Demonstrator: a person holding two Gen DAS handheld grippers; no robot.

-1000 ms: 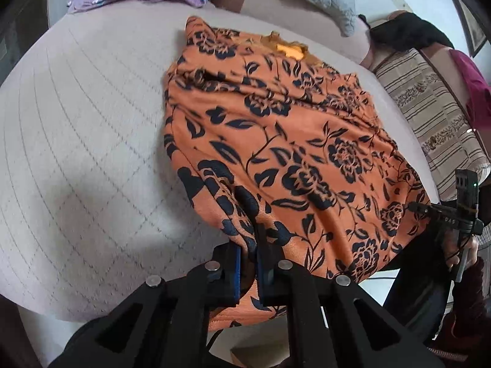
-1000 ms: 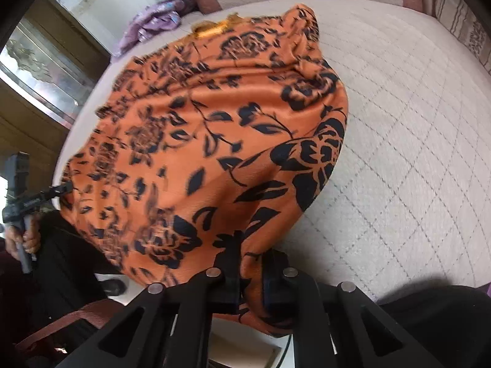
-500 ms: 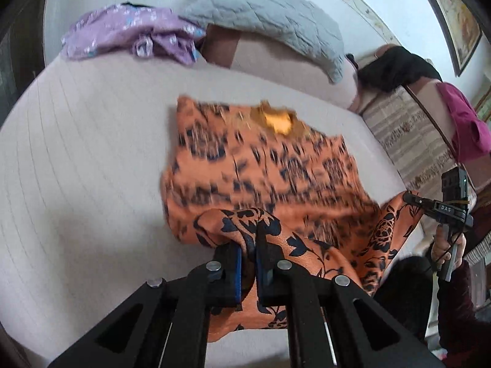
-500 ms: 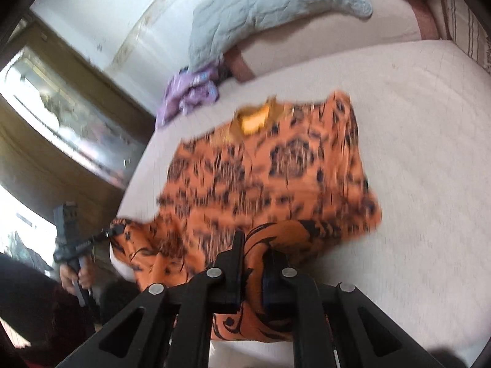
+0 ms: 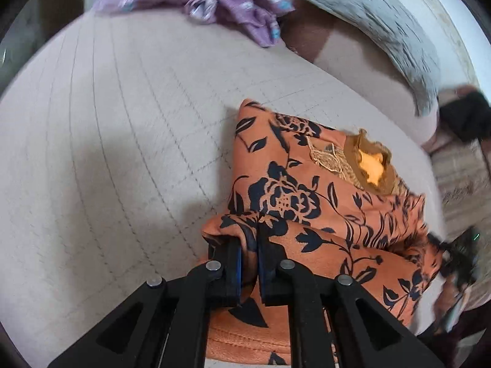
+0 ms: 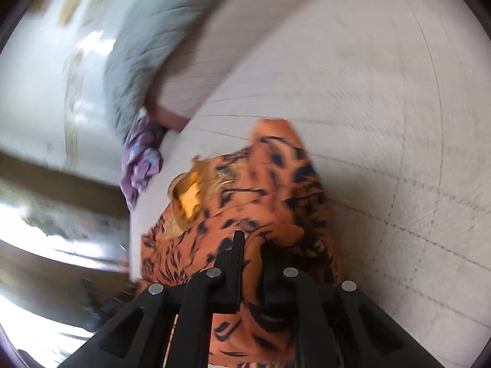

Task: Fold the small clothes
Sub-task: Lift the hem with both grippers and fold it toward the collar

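**Nearly doubled: hem brought up over the top**

Softly draped, the orange top (image 5: pixel 294 190) lies on the bed (image 5: pixel 107 153), its near hem lifted and carried toward the far end, where the yellow-lined neck (image 5: pixel 369 165) sits. It looks thin, light and limp, with no stiffness of its own: it sags wherever it is unsupported and will likely slide a little on itself. Judged from that, the hem corners are the right places to hold, so the fold edge stays straight; a pinch in mid-cloth would bunch it.

The left tool (image 5: pixel 250 245) is clenched on the left hem corner, cloth rolled between its blue-faced pads. The right tool (image 6: pixel 253 254) is clenched on the other hem corner, though that view is badly smeared. A small loosening shows in both within the last half second, yet the cloth remains pinched in each.

The print is black flowers and leaves on a matt weave, with pale lace stitched beside the neck. The bed cover is pale, quilted in a wide diamond grid, and looks mildly grippy. At the far left lies a crumpled purple garment (image 5: pixel 214 3); beyond it, a grey quilted pillow (image 5: pixel 383 21) rests on a beige and brown one.
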